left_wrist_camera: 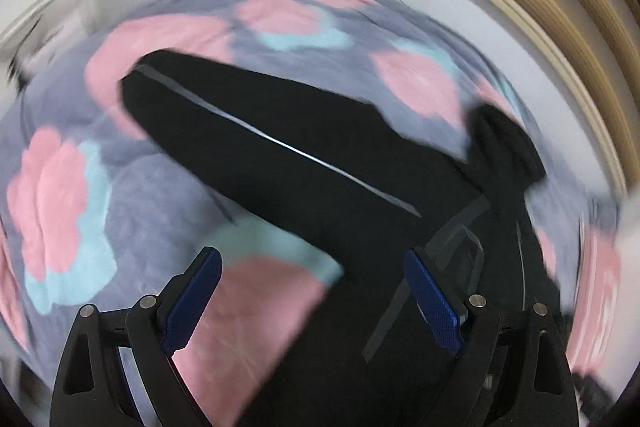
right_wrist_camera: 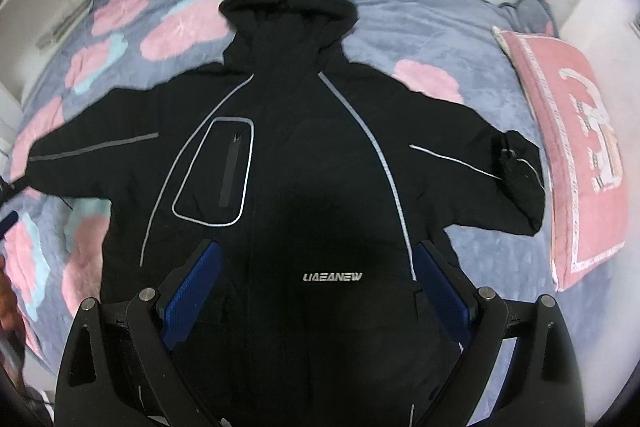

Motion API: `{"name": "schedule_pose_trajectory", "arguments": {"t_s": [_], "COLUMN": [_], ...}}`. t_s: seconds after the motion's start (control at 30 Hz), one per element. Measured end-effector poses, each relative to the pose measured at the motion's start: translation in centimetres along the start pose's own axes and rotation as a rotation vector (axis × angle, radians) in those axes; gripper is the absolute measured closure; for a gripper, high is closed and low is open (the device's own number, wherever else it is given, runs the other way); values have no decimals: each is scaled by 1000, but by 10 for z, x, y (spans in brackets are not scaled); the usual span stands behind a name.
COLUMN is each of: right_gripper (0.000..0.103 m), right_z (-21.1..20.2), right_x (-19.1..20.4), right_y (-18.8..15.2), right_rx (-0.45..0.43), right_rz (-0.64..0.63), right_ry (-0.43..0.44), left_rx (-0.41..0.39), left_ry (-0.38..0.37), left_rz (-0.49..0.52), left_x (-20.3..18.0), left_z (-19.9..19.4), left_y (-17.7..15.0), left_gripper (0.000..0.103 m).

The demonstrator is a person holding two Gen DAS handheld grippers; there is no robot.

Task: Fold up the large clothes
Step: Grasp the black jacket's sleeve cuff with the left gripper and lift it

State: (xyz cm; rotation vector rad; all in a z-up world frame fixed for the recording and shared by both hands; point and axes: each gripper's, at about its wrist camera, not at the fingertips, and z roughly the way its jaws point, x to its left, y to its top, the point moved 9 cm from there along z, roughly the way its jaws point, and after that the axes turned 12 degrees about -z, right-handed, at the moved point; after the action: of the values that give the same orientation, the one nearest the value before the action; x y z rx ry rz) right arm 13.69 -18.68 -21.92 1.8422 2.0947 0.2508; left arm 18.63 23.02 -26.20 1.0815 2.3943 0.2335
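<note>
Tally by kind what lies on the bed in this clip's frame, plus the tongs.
Black jacket: 1, spread flat, both sleeves out
Pink pillow: 1, beside the jacket's sleeve
Floral blanket: 1, under both
Tongs: 2, the left tongs and the right tongs, both open and empty
Total: 5

We see a black hooded jacket (right_wrist_camera: 304, 155) spread flat, front up, on the bed. Its hood (right_wrist_camera: 288, 11) points to the far side and both sleeves are stretched out sideways. Grey reflective piping runs down the chest and along the sleeves, looping around a chest pocket (right_wrist_camera: 216, 171). A white "UAEANEW" logo (right_wrist_camera: 332, 277) sits near the hem.
</note>
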Motion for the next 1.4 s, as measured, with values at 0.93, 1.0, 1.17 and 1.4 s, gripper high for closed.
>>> {"name": "schedule_pose_trajectory", "arguments": {"t_s": [0.93,1.0,1.17,1.4], "right_gripper": [6,6,6,6], "right_z": [87,87,87,77], "right_x": [90,92,92,77], "right_y": [16,15,13,19], "right_rx": [178,177,171,117], "right_rz": [-315,-320,-306,-273], "right_ry": [-30,-26,-7,-21], "left_rx": [-105,-128,-197,-221], "left_ry": [18,14,-65,-182], "left_rz": [-342,-276,-147,177], "left_x": [191,179,134,8], "left_z": [177,168,120,57], "left_y": [208,211,208,162], "left_gripper": [77,81,84,85]}}
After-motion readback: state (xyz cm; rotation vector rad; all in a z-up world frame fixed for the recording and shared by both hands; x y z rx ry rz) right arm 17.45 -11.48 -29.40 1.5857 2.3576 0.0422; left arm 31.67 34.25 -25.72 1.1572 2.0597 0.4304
